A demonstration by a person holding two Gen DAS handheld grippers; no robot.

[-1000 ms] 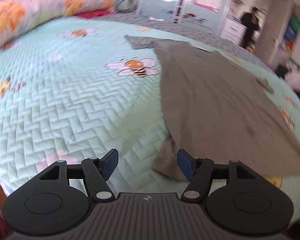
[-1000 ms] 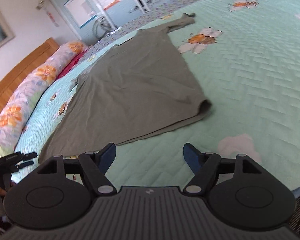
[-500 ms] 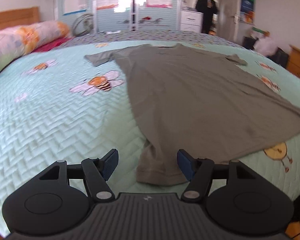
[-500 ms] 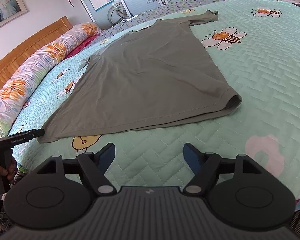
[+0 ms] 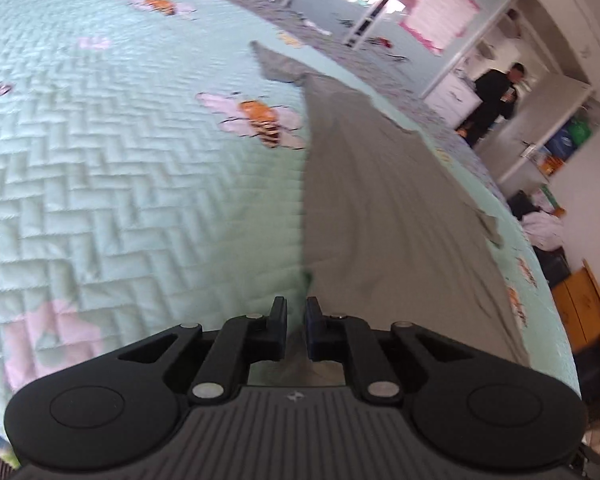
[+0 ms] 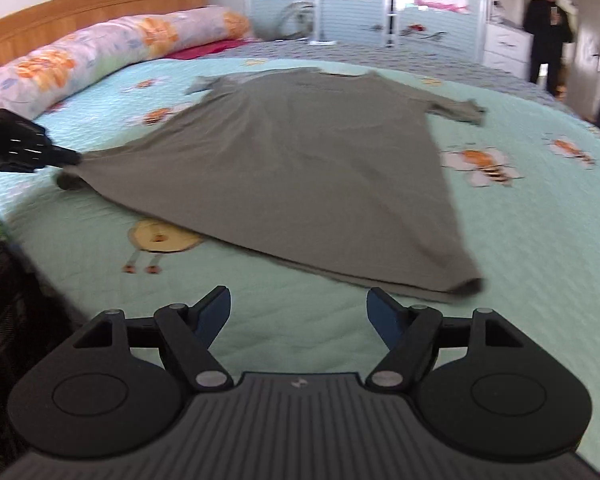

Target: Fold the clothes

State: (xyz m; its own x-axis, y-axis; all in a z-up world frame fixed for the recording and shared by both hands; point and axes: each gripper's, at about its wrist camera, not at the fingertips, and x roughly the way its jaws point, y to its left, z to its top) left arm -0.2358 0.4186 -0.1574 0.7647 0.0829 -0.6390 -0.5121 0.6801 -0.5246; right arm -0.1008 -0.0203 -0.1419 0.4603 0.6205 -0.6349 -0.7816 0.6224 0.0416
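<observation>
Left gripper (image 5: 296,316): fingers (image 5: 278,314) clenched on the near left hem corner of the olive-grey T-shirt (image 6: 312,152). In the right wrist view the same gripper (image 6: 66,157) sits at 9 o'clock, pinching that corner and lifting it slightly off the bed (image 6: 540,248), with a pull crease running from the pinch into the cloth.

Step in hand, as a judgement: securing the hem corners for a fold toward the collar. To do it well, keep the left pinch deep enough to hold both layers, and don't tug sideways, since the hem is already drawn toward 9 o'clock. The right side wants a matching grip on the other hem corner (image 6: 466,285) before any lift, so the edge rises level.

Right gripper (image 6: 298,312): fingers (image 6: 214,310) released, spread wide, nothing between them, hovering over bare quilt just short of the hem. The free hem corner lies at about 1 o'clock from it and is slightly rolled.

Shirt look: it lies spread flat on the mint quilted bedspread, collar at 12 o'clock toward the far edge, short sleeves out at 11 and 1 o'clock, body flaring toward the near hem. Thin, limp fabric with few wrinkles. It shows as one spread layer, not a folded stack.

Pillow roll (image 6: 112,52) at 10 o'clock; a person (image 6: 550,28) stands at 1 o'clock by the door.
</observation>
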